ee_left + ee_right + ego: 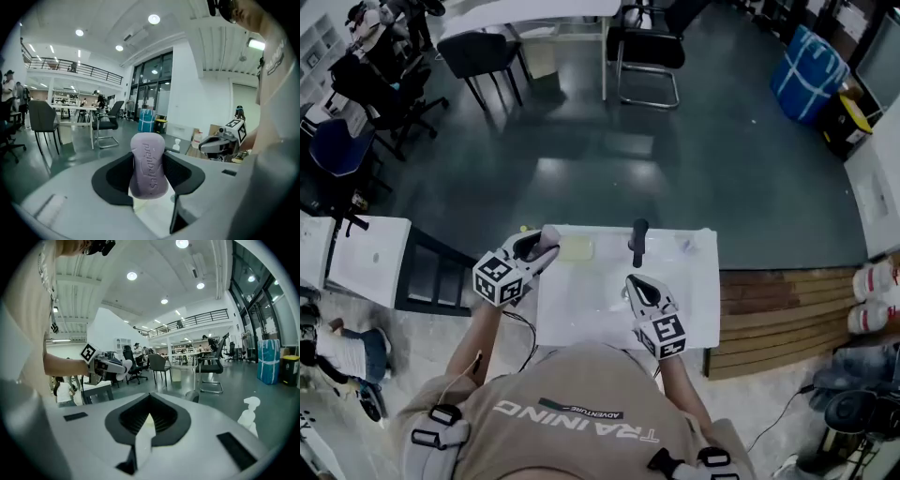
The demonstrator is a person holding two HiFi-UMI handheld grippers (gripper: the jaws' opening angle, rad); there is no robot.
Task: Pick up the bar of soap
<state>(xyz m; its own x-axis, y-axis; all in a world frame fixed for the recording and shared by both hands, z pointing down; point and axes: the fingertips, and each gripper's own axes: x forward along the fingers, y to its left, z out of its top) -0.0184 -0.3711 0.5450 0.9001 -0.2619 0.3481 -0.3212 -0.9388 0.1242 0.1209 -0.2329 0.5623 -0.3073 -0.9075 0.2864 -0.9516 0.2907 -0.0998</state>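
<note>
A lilac bar of soap (149, 165) with raised lettering stands on end between the dark pads of my left gripper (149, 180), which is shut on it. In the head view the soap (547, 243) sticks out of the left gripper (542, 251), held over the left rim of the white basin top (694, 309). My right gripper (631, 285) hovers over the basin's near right part. Its jaws (149, 414) meet in a closed V and hold nothing. From the right gripper view, the left gripper (107, 367) with the soap (125, 365) is off to the left.
A black faucet (638, 241) rises at the back of the basin, with a pale yellow pad (577, 249) to its left. A white spray bottle (248, 414) stands to the right. Wooden boards (787, 309) lie right of the basin, a white cabinet (366, 258) to the left, and chairs (647, 47) beyond.
</note>
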